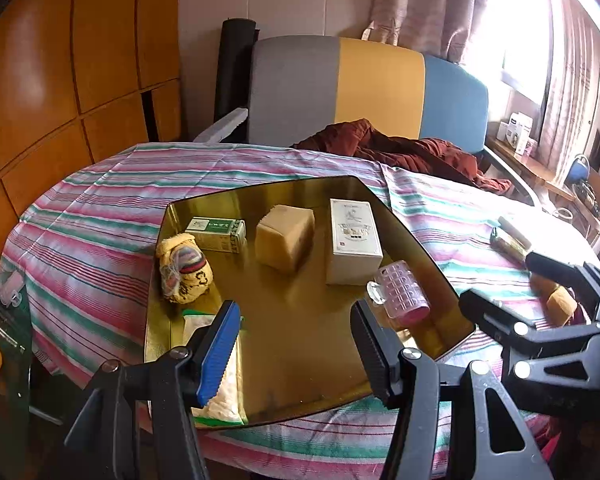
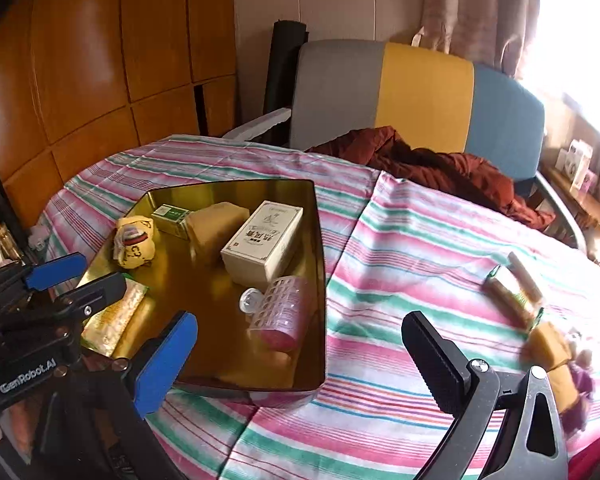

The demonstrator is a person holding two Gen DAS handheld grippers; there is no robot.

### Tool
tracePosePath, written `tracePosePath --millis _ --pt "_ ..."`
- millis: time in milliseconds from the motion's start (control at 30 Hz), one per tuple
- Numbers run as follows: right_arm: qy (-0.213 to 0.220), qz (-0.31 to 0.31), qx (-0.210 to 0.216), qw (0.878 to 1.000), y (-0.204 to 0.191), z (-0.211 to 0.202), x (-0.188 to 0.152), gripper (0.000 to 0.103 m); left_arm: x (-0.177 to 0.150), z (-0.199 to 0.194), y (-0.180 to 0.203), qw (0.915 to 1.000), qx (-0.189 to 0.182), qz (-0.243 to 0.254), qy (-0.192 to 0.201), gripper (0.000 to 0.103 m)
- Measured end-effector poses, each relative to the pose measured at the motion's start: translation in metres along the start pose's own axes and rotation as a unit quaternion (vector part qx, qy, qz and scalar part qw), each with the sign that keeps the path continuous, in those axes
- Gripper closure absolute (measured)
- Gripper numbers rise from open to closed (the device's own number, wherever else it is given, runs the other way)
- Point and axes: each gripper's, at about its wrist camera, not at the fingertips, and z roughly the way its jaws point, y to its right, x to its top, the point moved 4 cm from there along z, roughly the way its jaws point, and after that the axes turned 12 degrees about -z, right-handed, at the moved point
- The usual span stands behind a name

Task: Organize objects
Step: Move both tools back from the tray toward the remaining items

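A gold tin tray (image 1: 300, 364) (image 2: 320, 280) sits on the striped tablecloth. It holds a white box (image 1: 354, 246) (image 2: 264, 242), a tan block (image 1: 286, 238) (image 2: 216, 224), a green box (image 1: 218, 234) (image 2: 172, 216), a yellow pouch (image 1: 184, 270) (image 2: 134, 244), a pink ribbed cup (image 1: 404, 298) (image 2: 282, 314) on its side and a flat packet (image 1: 220, 392) (image 2: 112, 320). My left gripper (image 1: 296, 348) (image 2: 74, 280) is open and empty over the tray's near edge. My right gripper (image 2: 300, 364) (image 1: 500, 280) is open and empty above the tray's near right corner.
On the cloth to the right lie a gold-wrapped bar (image 2: 512, 296) (image 1: 508, 244), a white stick (image 2: 526, 276) and a yellow-and-purple object (image 2: 560, 360). A dark red garment (image 2: 440, 164) lies at the far edge by a grey, yellow and blue chair (image 2: 424, 96). Wooden panels (image 2: 100, 80) stand left.
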Motion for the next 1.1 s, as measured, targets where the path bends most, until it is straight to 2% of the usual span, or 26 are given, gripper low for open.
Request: tracePosePath --millis 467,667,767,900,967,1100 --pt "-0.010 0.023 -0.056 0.998 0.049 0.001 -0.018 0.000 -0.011 0.006 0.010 0.9996 -0.013 0.014 -0.019 0.045" --pt "-0.023 0.021 -0.083 0.996 0.084 -0.003 -0.026 0.000 -0.012 0.009 0.017 0.9991 -0.019 0.027 -0.026 0.045" --pt "-0.025 0.046 -0.096 0.994 0.120 -0.010 -0.031 0.000 -0.012 0.009 0.026 0.9984 -0.029 0.040 -0.027 0.045" --pt "-0.025 0.092 -0.134 0.986 0.179 -0.027 -0.041 0.000 -0.009 0.007 0.043 0.9966 -0.049 0.061 -0.028 0.045" --pt "-0.026 0.127 -0.155 0.979 0.215 -0.036 -0.051 0.000 -0.008 0.006 0.054 0.9951 -0.061 0.072 -0.029 0.045" --pt "-0.027 0.221 -0.193 0.956 0.281 -0.053 -0.085 0.000 -0.007 0.005 0.079 0.9914 -0.083 0.096 -0.032 0.045"
